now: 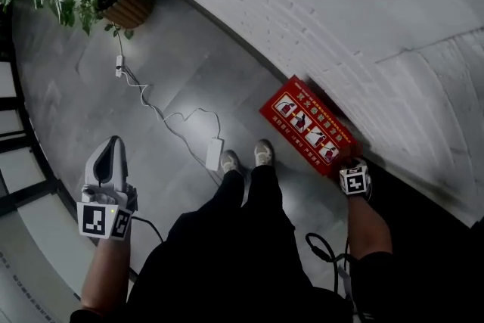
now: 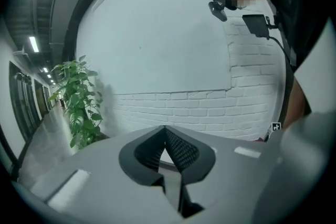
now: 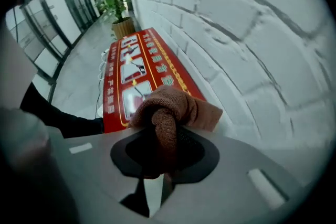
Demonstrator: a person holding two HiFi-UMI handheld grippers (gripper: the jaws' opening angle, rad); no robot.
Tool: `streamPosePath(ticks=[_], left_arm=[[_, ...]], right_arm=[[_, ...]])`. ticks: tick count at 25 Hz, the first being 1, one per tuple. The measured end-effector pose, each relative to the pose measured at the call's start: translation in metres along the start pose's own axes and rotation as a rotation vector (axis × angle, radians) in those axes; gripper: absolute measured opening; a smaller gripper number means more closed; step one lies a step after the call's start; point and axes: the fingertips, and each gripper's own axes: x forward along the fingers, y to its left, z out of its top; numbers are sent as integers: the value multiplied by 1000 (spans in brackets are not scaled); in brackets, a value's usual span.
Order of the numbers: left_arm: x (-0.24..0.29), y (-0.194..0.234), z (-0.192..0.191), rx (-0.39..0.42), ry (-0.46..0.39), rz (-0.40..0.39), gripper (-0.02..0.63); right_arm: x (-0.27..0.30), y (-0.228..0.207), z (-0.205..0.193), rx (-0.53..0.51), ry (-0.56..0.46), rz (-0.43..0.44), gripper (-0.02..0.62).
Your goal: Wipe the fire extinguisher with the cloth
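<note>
Grey floor tiles [image 1: 91, 87] run along a white brick wall [image 1: 340, 4], and the red fire extinguisher box [image 1: 306, 125] lies on the floor against its foot. From the head view the right gripper [image 1: 354, 176] points down at the box's near end, and what it carries is hidden. Only the right gripper view shows the brown cloth [image 3: 173, 107] bunched and clamped in that gripper [image 3: 163, 139], just over the box lid [image 3: 131, 76]. The lid bears yellow Chinese characters, too small to read, and a row of picture panels. The left gripper [image 1: 113, 151] hangs well apart over bare floor. Its own view shows the gripper [image 2: 167, 136] with tips met and nothing between, facing the wall and a leafy plant [image 2: 79, 102]. A white cable [image 1: 162, 113] crosses the floor
</note>
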Motion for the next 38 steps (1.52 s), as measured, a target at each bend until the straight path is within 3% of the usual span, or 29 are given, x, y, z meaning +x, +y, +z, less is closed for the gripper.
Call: streamPosePath(ticks=[2,4,11,15,19,23,26,31,38], left_arm=[[2,4,1,-18,2,10,-2],[-4,8,-2,-25,-1,28,-2],[-58,45,-14,-49,2,175,-2],[-112,66,-18,-28,31,292,-2],[-164,77,-37,-37,99,406,-2],[-184,78,-60,-77,139,448,-2],[-164,74,-58,-95,112,410,-2],[-101,50,-27,-52,29,242,-2],[-22,2,-3,51,-8,7,-2]], right_arm=[[-5,-6,-21,105,5,-21,81],[-14,5,-10,82,-57,-8,81],[-4,107,182,-283,-377,114,81],[37,156,275,-436,-355,180,81],[72,181,305,-446,-246,217,81],[80,180,290,-391,-211,224,80],[71,162,251,-365,-180,218,78],[41,111,149,-297,-121,166,78],[7,63,8,-98,-8,93,77]])
